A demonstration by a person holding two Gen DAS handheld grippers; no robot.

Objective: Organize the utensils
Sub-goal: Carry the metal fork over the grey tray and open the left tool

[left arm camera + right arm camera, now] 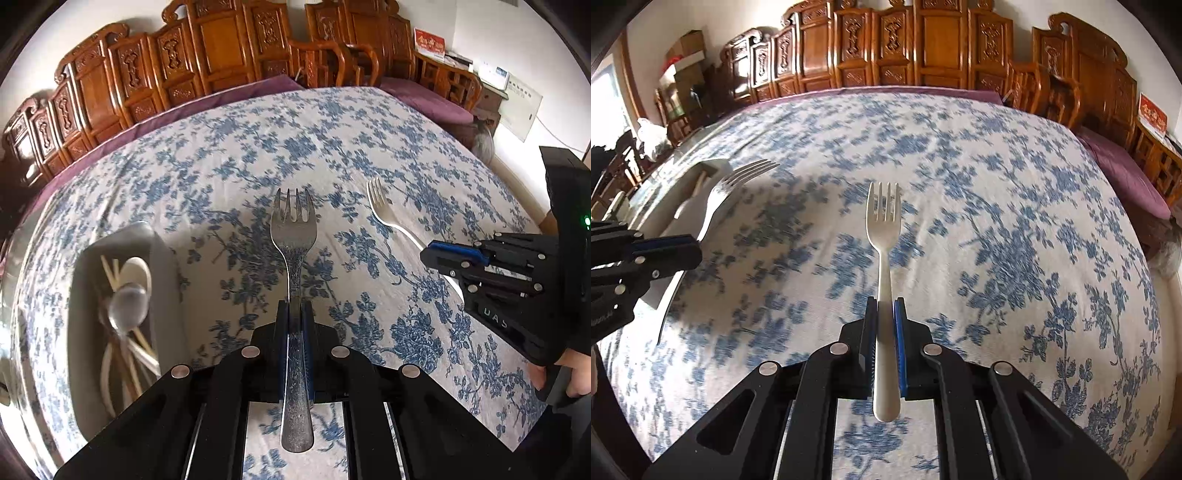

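Note:
My left gripper (294,306) is shut on a metal fork (293,236), tines pointing forward, held above the blue floral tablecloth. My right gripper (885,306) is shut on a white plastic fork (883,229), also held above the cloth. The white fork (384,210) and the right gripper (443,258) show at the right of the left wrist view. The metal fork (727,192) and the left gripper (676,251) show at the left of the right wrist view. A grey tray (166,266) to the left holds a metal spoon (127,306), a white spoon and chopsticks.
The table wears a blue-and-white floral cloth (960,221) over a purple one. Carved wooden chairs (221,55) line the far edge. The tray (713,166) shows at the left of the right wrist view.

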